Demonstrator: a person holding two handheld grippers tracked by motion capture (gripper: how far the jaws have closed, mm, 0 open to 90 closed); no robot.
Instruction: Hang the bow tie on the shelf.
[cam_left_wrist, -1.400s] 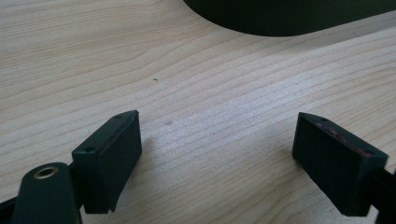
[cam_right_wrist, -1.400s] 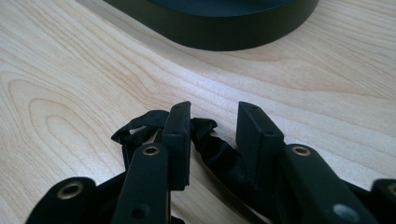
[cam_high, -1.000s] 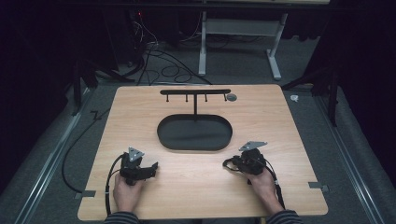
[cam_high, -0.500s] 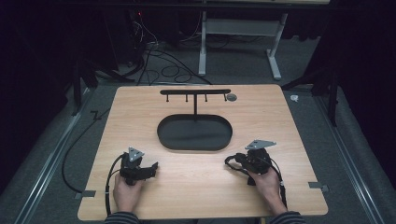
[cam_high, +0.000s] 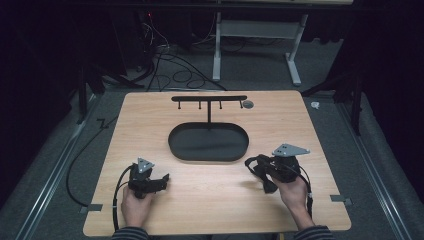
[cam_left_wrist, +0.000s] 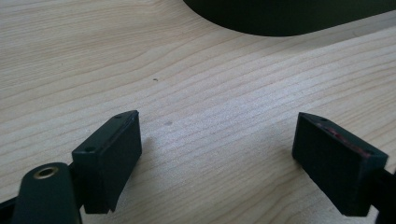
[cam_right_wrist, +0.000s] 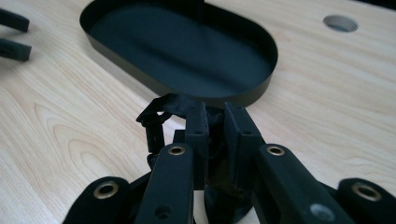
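Observation:
A black jewellery stand (cam_high: 208, 98) with a hooked crossbar rises from an oval black tray (cam_high: 208, 142) at mid-table; the tray's rim (cam_right_wrist: 261, 88) lies just beyond my right jaws. My right gripper (cam_high: 261, 172) (cam_right_wrist: 215, 126) hovers right of the tray, shut on a black linked band (cam_right_wrist: 156, 121) that droops to the left of the jaws. At the front left my left gripper (cam_high: 161, 180) (cam_left_wrist: 217, 144) rests low over the bare wood, open, with nothing between its fingers. Its fingertips (cam_right_wrist: 14, 35) show far off in the right gripper view.
The wooden table (cam_high: 150, 125) has a small round hole (cam_high: 247, 104) (cam_right_wrist: 340, 22) near the crossbar's right end. Cables (cam_high: 85, 155) trail off the left side onto grey floor. A white table frame (cam_high: 257, 35) stands behind.
My right gripper has shifted a little to the right and risen slightly with the black band. The left gripper has stayed put.

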